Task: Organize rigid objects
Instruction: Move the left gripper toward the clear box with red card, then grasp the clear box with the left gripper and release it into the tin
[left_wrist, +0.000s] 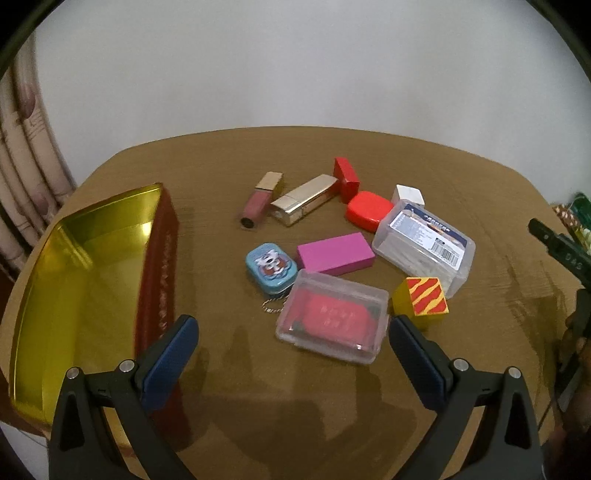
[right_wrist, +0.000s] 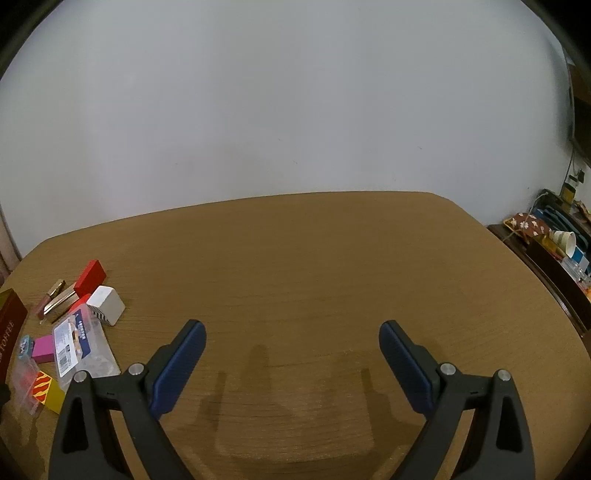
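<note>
In the left wrist view a cluster of small rigid items lies mid-table: a clear box with a red item inside (left_wrist: 332, 320), a blue tin (left_wrist: 270, 267), a magenta block (left_wrist: 335, 254), a yellow-red cube (left_wrist: 421, 301), a clear labelled box (left_wrist: 424, 246), a red case (left_wrist: 368, 210), a white cube (left_wrist: 408, 194), a red block (left_wrist: 346, 179), a gold lipstick (left_wrist: 306, 199) and a pink lip gloss (left_wrist: 260, 199). An open gold-lined tin (left_wrist: 85, 266) sits at the left. My left gripper (left_wrist: 291, 328) is open, just before the clear box. My right gripper (right_wrist: 291, 332) is open over bare table.
The same cluster shows at the far left of the right wrist view, with the white cube (right_wrist: 107, 305) nearest. A side shelf with clutter and a paper cup (right_wrist: 565, 238) stands beyond the table's right edge. A white wall is behind the wooden table (right_wrist: 332, 258).
</note>
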